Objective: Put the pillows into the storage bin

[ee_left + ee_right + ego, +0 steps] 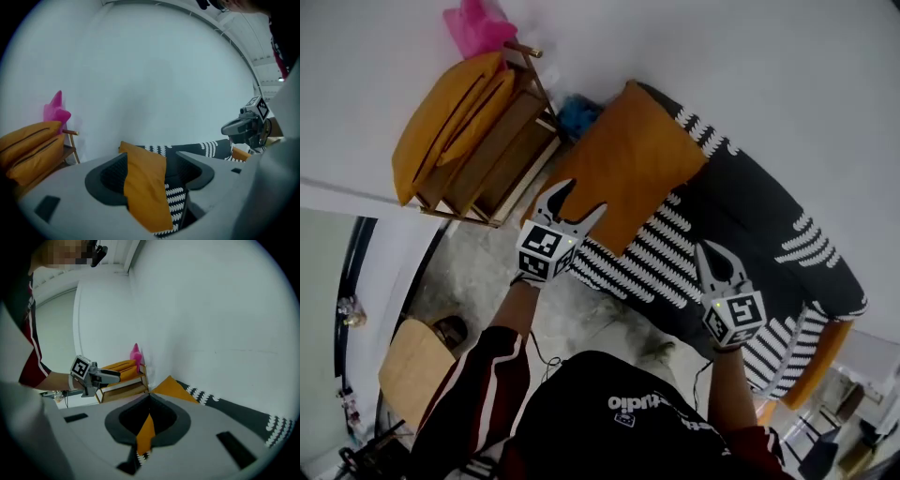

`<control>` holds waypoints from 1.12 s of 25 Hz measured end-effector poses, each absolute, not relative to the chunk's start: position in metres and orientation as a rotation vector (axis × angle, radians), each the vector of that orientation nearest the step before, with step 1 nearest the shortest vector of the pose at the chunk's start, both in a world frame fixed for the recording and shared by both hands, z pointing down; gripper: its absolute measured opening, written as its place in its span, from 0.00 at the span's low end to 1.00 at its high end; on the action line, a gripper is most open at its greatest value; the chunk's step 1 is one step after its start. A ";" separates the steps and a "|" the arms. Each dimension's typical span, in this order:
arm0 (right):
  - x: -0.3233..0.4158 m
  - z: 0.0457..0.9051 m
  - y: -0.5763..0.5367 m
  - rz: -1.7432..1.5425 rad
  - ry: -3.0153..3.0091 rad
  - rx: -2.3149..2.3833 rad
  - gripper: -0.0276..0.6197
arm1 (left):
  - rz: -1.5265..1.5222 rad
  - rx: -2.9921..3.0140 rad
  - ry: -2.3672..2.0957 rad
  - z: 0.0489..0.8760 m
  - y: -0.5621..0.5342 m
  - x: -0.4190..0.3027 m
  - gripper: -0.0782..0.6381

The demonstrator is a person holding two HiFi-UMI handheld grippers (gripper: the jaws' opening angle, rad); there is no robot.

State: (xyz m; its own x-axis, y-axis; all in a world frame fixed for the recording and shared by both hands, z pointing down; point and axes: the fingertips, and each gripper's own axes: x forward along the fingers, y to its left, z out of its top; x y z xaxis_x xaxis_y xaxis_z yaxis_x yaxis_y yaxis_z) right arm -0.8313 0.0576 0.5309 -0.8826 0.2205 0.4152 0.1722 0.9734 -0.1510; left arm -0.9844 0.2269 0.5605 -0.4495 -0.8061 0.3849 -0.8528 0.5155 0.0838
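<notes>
My left gripper (pixel 578 199) spread, right gripper (pixel 715 251) pressed together and empty, facing an orange pillow (pixel 628 164) on the striped sofa (pixel 750 206), white wall (pixel 750 66) behind, wooden rack (pixel 520 141) with orange cushions (pixel 441 127) alongside.

This looks like a room in a home. A low sofa or bed (pixel 750 234) with a black-and-white patterned cover stands against a plain white wall (pixel 769 66), and an orange pillow (pixel 628 164) lies on it. Beside it, a wooden rack (pixel 502 159) holds more orange pillows (pixel 441 122) on a speckled floor (pixel 478 272).
</notes>
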 end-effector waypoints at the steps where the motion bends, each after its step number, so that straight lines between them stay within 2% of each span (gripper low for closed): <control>1: -0.834 0.537 0.056 0.149 -2.665 -0.260 0.05 | 0.172 1.382 -2.359 0.573 0.225 -0.998 0.53; 17: -0.866 0.609 0.058 0.217 -2.523 -0.161 0.05 | 0.341 1.285 -2.032 0.790 0.216 -1.138 0.53; 20: -0.865 0.621 0.061 0.226 -2.502 -0.156 0.05 | 0.339 1.259 -1.978 0.820 0.221 -1.150 0.53; 24: -0.861 0.634 0.065 0.221 -2.470 -0.155 0.05 | 0.248 1.273 -1.912 0.848 0.219 -1.159 0.60; 28: -0.857 0.641 0.068 0.232 -2.460 -0.153 0.05 | 0.158 1.292 -1.828 0.865 0.212 -1.158 0.60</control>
